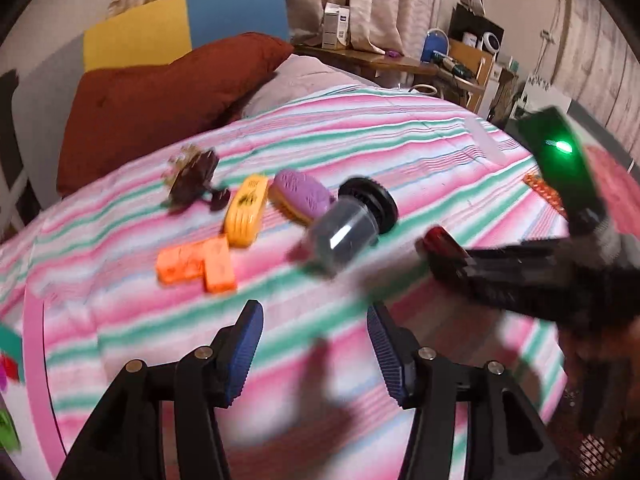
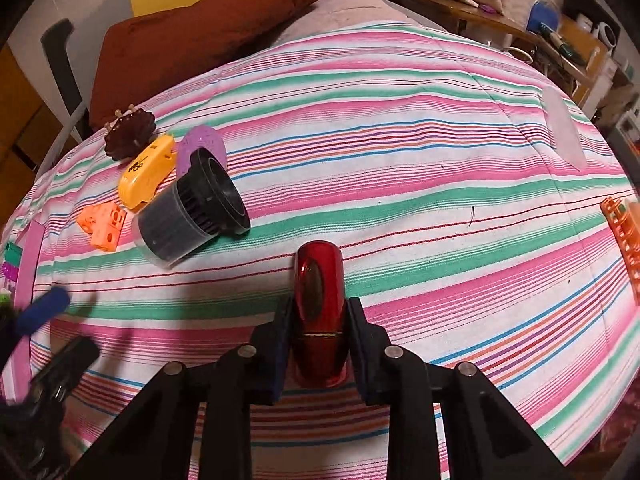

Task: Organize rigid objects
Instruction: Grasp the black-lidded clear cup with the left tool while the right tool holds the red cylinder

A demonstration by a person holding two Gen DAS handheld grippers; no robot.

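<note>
My right gripper (image 2: pixel 320 308) is shut on a glossy red capsule-shaped case (image 2: pixel 319 300), held just above the striped bedspread (image 2: pixel 400 152). In the left wrist view that red case (image 1: pixel 438 239) shows at the right, at the tip of the right gripper (image 1: pixel 436 254). My left gripper (image 1: pixel 316 320) is open with nothing between its blue pads (image 1: pixel 246 344). Ahead of it lie a dark grey cylinder with a black flanged cap (image 1: pixel 348 224), a purple piece (image 1: pixel 300 196), a yellow case (image 1: pixel 246 210), an orange block (image 1: pixel 196 264) and a brown claw clip (image 1: pixel 192 176).
An orange grid basket (image 2: pixel 624 232) sits at the bed's right edge. A clear plastic strip (image 2: pixel 564 136) lies further back. A rust-brown pillow (image 1: pixel 160 100) is at the head of the bed. A pink-rimmed board (image 1: pixel 36 360) lies at the left, and a cluttered wooden desk (image 1: pixel 400 60) stands behind.
</note>
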